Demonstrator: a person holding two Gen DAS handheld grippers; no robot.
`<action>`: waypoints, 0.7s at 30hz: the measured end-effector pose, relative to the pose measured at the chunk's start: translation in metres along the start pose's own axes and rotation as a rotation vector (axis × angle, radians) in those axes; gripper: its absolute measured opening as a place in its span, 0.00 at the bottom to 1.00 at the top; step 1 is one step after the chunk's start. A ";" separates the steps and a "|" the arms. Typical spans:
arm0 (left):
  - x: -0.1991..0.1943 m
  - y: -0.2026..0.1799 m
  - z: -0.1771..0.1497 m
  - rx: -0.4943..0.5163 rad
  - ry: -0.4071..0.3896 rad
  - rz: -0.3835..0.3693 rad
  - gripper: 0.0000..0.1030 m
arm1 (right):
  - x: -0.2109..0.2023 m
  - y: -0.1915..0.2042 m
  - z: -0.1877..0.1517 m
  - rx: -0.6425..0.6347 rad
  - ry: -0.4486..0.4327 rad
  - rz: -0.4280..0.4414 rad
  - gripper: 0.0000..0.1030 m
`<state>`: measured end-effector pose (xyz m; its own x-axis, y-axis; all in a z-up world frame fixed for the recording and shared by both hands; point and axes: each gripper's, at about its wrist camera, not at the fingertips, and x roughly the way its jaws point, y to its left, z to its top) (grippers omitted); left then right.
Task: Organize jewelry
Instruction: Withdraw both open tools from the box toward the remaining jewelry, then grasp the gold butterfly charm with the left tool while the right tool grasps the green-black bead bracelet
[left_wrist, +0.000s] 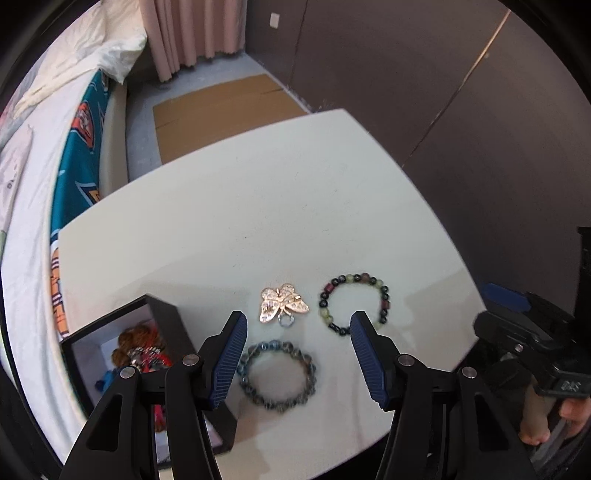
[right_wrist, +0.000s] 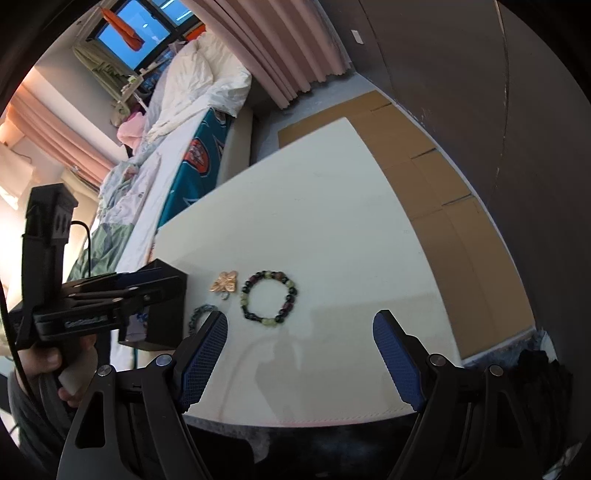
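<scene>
Dark wall (left_wrist: 406, 92), pink curtains (right_wrist: 295, 44), unmade bed (right_wrist: 177, 122) — cardboard (left_wrist: 221, 110) on grey floor.

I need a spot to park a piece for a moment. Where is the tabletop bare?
Bare: the table beyond the butterfly brooch and mixed-bead bracelet, out to its far edge. Crowded: the near corner, where the grey bead bracelet lies beside the black jewelry box.

Brooch (left_wrist: 283, 303), two bead bracelets (left_wrist: 354, 303), flat.

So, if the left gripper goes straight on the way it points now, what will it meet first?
Most likely the blue-grey bead bracelet: it lies on the table between the open fingers of the left gripper. The butterfly brooch lies just beyond. Depth is uncertain.
</scene>
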<state>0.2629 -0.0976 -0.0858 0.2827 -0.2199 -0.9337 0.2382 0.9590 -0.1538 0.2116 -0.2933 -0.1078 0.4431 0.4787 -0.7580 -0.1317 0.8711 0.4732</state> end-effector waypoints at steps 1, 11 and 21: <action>0.009 -0.001 0.003 -0.001 0.016 0.006 0.56 | 0.002 -0.001 0.001 0.005 0.002 0.002 0.79; 0.059 0.001 0.015 -0.011 0.118 0.084 0.49 | 0.017 -0.017 0.012 0.045 0.030 -0.006 0.79; 0.066 -0.002 0.011 0.035 0.119 0.136 0.40 | 0.032 -0.012 0.017 0.032 0.062 -0.032 0.79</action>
<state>0.2911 -0.1162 -0.1434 0.2035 -0.0638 -0.9770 0.2379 0.9712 -0.0139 0.2425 -0.2905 -0.1305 0.3905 0.4576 -0.7988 -0.0899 0.8825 0.4616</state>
